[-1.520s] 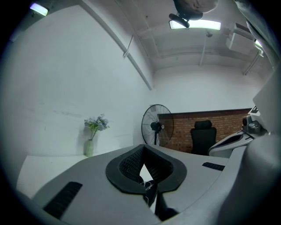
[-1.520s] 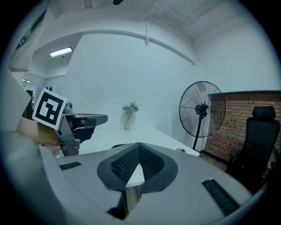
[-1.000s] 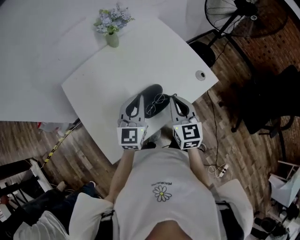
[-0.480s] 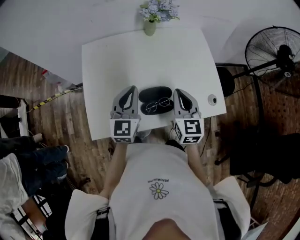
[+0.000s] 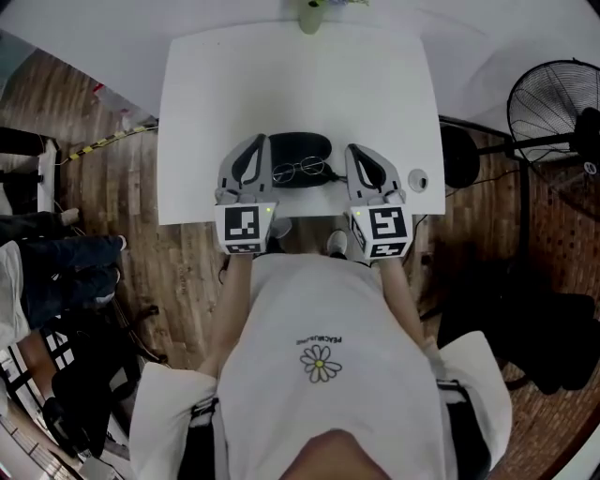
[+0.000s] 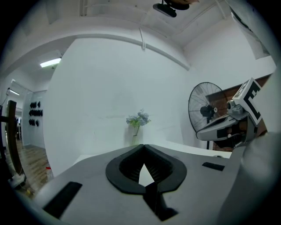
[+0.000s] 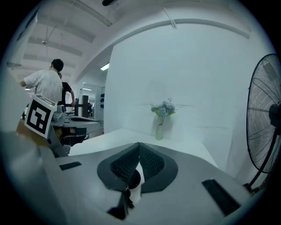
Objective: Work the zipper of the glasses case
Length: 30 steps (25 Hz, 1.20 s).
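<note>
The black glasses case (image 5: 298, 147) lies on the white table (image 5: 300, 84) near its front edge. A pair of wire glasses (image 5: 300, 170) rests just in front of it. My left gripper (image 5: 255, 141) stands just left of the case and my right gripper (image 5: 353, 148) just right of it, both pointing away from me. Neither holds anything. In the left gripper view the left gripper (image 6: 142, 145) has its jaws shut, tips together. The right gripper (image 7: 139, 144) is shut too; a dark round shape shows low in its gap and I cannot tell what it is. Case and glasses are hidden in both gripper views.
A vase of flowers (image 5: 311, 17) stands at the table's far edge. A cable grommet (image 5: 418, 181) sits in the near right corner. A standing fan (image 5: 555, 103) is on the wooden floor to the right. A person (image 7: 44, 85) stands in the background of the right gripper view.
The head view has swung round, so the table now lies square. Both grippers turned with it and still flank the case and glasses, jaws shut throughout.
</note>
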Tool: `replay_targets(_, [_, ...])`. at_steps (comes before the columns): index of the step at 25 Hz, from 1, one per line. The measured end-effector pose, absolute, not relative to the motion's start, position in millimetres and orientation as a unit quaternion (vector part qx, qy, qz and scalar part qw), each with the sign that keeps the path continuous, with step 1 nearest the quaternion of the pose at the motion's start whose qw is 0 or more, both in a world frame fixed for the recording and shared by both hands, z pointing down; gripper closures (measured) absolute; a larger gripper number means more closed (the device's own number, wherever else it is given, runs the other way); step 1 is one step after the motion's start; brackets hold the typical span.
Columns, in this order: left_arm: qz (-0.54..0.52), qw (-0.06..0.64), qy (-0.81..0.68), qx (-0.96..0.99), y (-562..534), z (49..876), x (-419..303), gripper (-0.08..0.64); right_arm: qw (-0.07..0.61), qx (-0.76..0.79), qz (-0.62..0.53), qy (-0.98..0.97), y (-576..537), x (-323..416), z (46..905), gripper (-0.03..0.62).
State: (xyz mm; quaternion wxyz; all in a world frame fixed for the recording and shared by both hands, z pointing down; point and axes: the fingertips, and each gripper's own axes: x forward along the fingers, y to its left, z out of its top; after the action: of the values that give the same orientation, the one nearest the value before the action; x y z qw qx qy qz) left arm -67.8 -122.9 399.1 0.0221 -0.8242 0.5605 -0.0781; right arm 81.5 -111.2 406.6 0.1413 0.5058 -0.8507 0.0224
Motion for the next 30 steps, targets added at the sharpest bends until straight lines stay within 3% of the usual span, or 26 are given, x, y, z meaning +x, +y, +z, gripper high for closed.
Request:
replay_targets(13, [-0.165,0.069,0.526,-0.832,-130,414,-57,0.541,0.137,0.493,0.042,-0.858,-111,76,416,0.584])
replay_targets(19, [-0.292,0.084,0.406,-0.862,-157,462,-40,0.425,0.180,0.457,0.097,-0.865,-101,58,454,0.584])
replay_targets(30, [-0.421,-0.006,0.186,-0.888,-170,546,-18,0.414,0.278,0.401,0.136,-0.862,-70,40,516,0.584])
